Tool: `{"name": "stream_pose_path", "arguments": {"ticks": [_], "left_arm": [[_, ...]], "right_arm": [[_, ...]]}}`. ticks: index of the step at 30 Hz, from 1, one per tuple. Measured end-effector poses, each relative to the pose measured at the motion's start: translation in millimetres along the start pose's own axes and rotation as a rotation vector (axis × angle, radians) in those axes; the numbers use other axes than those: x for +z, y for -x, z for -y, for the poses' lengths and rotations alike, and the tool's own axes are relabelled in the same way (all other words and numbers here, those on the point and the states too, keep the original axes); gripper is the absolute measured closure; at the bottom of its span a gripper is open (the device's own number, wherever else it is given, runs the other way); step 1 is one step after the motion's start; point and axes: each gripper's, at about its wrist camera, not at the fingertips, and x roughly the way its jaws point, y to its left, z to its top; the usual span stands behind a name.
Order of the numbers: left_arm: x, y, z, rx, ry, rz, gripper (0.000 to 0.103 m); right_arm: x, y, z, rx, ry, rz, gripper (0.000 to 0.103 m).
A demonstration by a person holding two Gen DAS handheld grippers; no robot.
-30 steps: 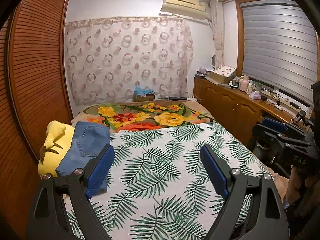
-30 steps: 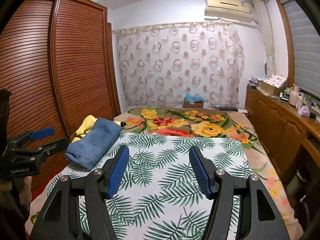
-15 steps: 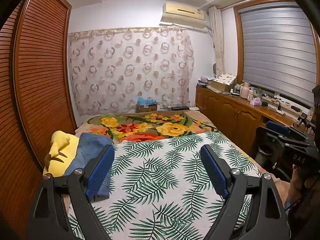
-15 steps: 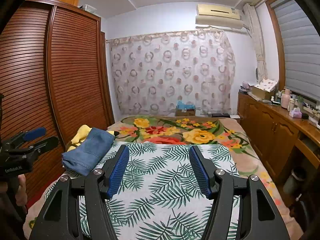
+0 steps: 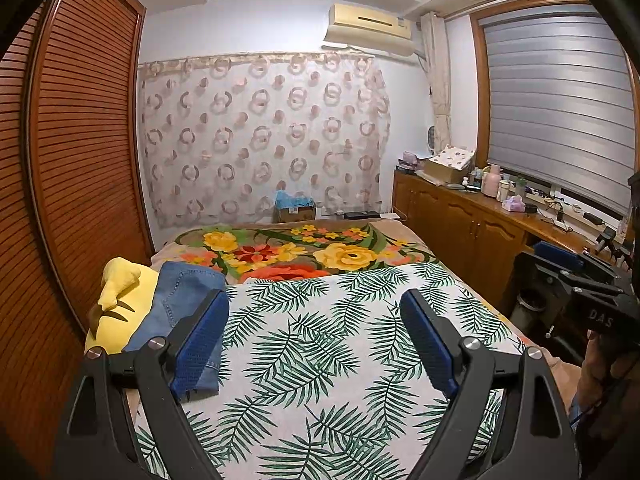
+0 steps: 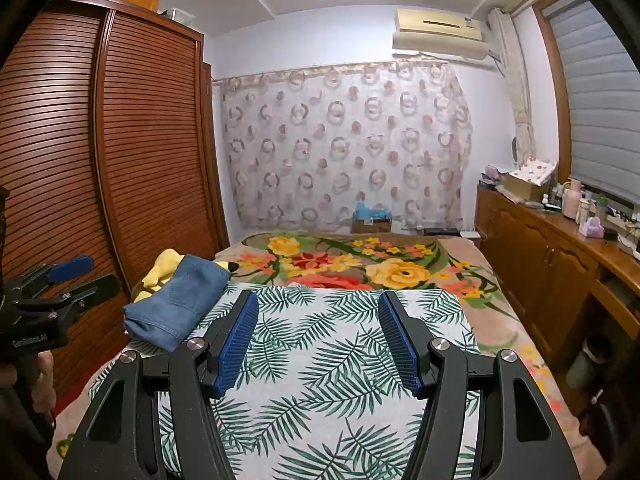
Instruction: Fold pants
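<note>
A folded pair of blue denim pants (image 6: 180,300) lies at the left edge of the bed, partly on a yellow plush toy (image 6: 162,268). In the left wrist view the pants (image 5: 176,304) sit just behind the left fingertip, beside the yellow toy (image 5: 120,300). My left gripper (image 5: 314,300) is open, held above the palm-leaf cloth (image 5: 320,344) with nothing between its blue pads. My right gripper (image 6: 318,302) is also open and empty over the same cloth (image 6: 320,360). Each gripper shows at the edge of the other's view, held by a hand.
A floral blanket (image 6: 360,260) covers the far half of the bed. A slatted wooden wardrobe (image 6: 120,160) stands along the left. A wooden cabinet (image 5: 480,232) with several bottles and boxes runs along the right under the window blind. A cardboard box (image 5: 294,212) sits by the curtain.
Both views have tilted upward a little, so the bed sits lower in frame and more ceiling shows. The grippers stay open and the pants have not moved.
</note>
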Motion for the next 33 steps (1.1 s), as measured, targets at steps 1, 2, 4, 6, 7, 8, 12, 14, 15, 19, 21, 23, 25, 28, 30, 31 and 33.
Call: {"name": "stream_pose_path", "arguments": {"ticks": [1,2,4,6,7,8,12,14,15,19,21,23,25,28,30,31,33], "left_arm": [[-0.1,-0.5,-0.1,0.001,0.0,0.0,0.015],[-0.1,0.1,-0.2,0.001,0.0,-0.001,0.015],[-1.1,-1.4,-1.6,0.002,0.002,-0.001,0.015],[-1.0,-1.1,-1.6,0.001,0.001,0.0,0.015],[-0.9,-1.2,-1.7,0.002,0.001,-0.001,0.015],[-1.0,-1.4,-1.8,0.001,0.0,-0.001,0.015],[-0.9,-1.5,-2.0,0.0,0.0,-0.001,0.015],[-0.8,-1.3,-2.0,0.002,0.0,0.0,0.015],[-0.8,-1.2,-2.3,0.003,0.001,0.001,0.015],[-0.7,-1.1,-1.5,0.0,0.001,-0.001,0.015],[-0.4,-1.1,-1.6,-0.001,-0.001,0.003,0.015],[-1.4,-0.7,-2.7,-0.001,-0.001,0.003,0.015],[-1.6,-0.9,-2.6,-0.001,-0.001,0.004,0.015],[-1.9,-0.9,-2.4,0.0,-0.001,0.003,0.015],[-2.1,-1.4,-2.8,0.001,-0.001,0.001,0.015],[-2.2,-0.7,-2.3,0.002,-0.001,0.002,0.015],[-2.3,-0.6,-2.4,0.0,-0.001,0.003,0.015]], "right_arm": [[0.3,-0.3,0.7,-0.001,0.001,0.001,0.039],[0.8,-0.6,1.4,-0.001,0.001,0.001,0.039],[1.1,-0.8,3.3,0.001,0.004,0.002,0.039],[-0.2,-0.5,4.7,0.002,0.006,0.004,0.039],[0.1,-0.7,5.6,0.003,0.005,0.003,0.039],[0.3,-0.9,6.5,0.003,0.005,0.003,0.039],[-0.7,-0.6,6.3,0.006,0.008,0.004,0.039],[-0.8,-0.7,6.8,0.006,0.009,0.004,0.039],[-0.7,-0.6,7.2,0.008,0.007,0.003,0.039],[-0.1,-0.5,7.3,0.013,0.008,0.001,0.039],[0.9,0.1,8.1,0.013,0.01,0.004,0.039],[2.3,0.5,8.0,0.013,0.012,0.006,0.039],[1.7,-0.1,9.6,0.014,0.014,0.007,0.039],[0.6,-1.0,11.9,0.014,0.014,0.008,0.039],[-0.1,-0.7,11.5,0.014,0.015,0.008,0.039],[0.2,-0.8,11.9,0.014,0.014,0.008,0.039],[0.0,-0.8,12.3,0.015,0.014,0.007,0.039]]}}
